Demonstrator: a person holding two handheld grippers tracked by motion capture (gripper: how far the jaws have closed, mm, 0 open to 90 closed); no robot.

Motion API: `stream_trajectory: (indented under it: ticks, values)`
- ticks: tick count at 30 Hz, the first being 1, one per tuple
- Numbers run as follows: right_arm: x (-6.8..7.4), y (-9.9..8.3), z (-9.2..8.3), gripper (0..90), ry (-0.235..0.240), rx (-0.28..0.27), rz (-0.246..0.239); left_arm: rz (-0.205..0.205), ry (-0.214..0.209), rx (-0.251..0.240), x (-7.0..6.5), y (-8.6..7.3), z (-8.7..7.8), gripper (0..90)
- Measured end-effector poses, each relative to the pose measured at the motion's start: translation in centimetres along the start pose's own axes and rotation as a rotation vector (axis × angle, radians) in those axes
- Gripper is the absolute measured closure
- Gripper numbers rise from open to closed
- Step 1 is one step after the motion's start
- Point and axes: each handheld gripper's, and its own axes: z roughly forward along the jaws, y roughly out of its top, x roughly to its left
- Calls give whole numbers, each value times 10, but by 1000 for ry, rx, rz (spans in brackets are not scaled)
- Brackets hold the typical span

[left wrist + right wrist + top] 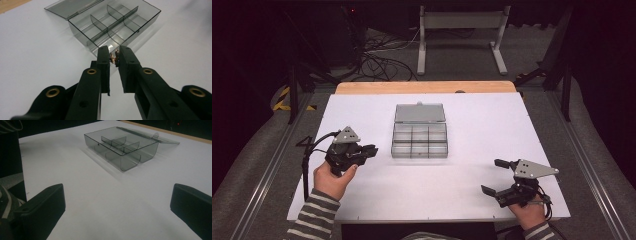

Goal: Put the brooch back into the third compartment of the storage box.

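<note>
Small coppery part (115, 58) pinched between tips of left gripper (371, 150), held above the white table (362, 200) just left of the smoky plastic compartment box (420, 140), lid (420, 113) laid open. Right gripper (494, 176) spread wide, nothing between, well apart at near-right corner.

no readable text, labels, or numbers

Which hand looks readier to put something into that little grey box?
The left. Its gripper is pinching a small coppery piece and points at the open box, close beside it. The right gripper stands open with nothing between its jaws, farther off near the table's front edge.
</note>
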Motion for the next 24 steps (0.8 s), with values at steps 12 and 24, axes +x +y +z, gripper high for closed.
stream_trajectory:
  ticks: [12,24]
  values:
    - [0,0,0,6,3,-1,2,-3,-21,-4,-3,21,13,800]
    - [0,0,0,6,6,1,-1,15,-30,6,-9,44,30,800]
